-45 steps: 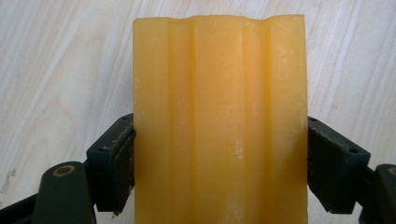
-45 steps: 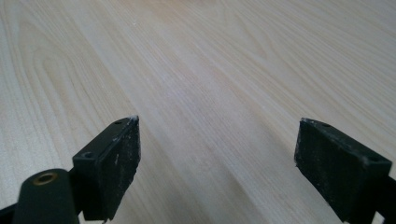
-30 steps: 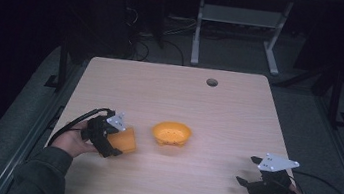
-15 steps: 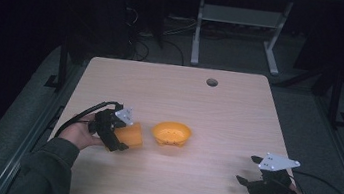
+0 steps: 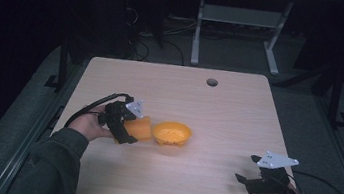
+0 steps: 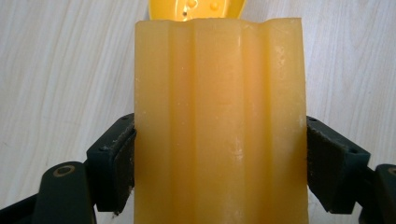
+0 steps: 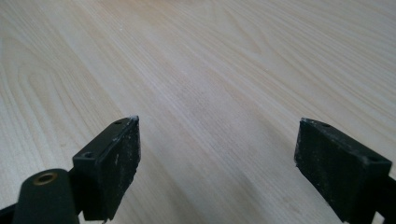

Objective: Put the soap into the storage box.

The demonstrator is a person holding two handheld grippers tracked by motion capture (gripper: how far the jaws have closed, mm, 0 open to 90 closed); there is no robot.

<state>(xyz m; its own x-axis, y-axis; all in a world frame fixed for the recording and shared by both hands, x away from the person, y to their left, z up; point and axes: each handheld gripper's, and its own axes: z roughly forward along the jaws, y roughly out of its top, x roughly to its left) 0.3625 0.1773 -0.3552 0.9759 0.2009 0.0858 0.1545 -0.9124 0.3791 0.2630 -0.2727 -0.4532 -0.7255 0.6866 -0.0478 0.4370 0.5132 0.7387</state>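
The left gripper (image 5: 127, 130) has its jaws pressed against both sides of an orange block (image 5: 138, 128), which sits left of centre in the high view, held just beside the orange dish (image 5: 172, 133) and apparently touching or nearly touching its near rim. Judging by this, the pick-up is done and the block is at the dish; what seems left is to lift it over the rim, lower it inside and let go. In the left gripper view the block (image 6: 219, 121) takes up the middle of the frame: waxy, matt, pale orange, with shallow lengthwise ribs and a wavy top edge, lightly scuffed with white specks, much like a bar of soap. The dish (image 6: 196, 8) peeks out above it at the top, glossy and brighter yellow, with small holes or studs in its floor. The right gripper (image 5: 263, 177) rests at the lower right of the high view, well apart from both, jaws spread wide and holding nothing. The table (image 5: 238, 111) is pale wood-grain laminate with a round cable hole (image 5: 212, 82) near its far edge.
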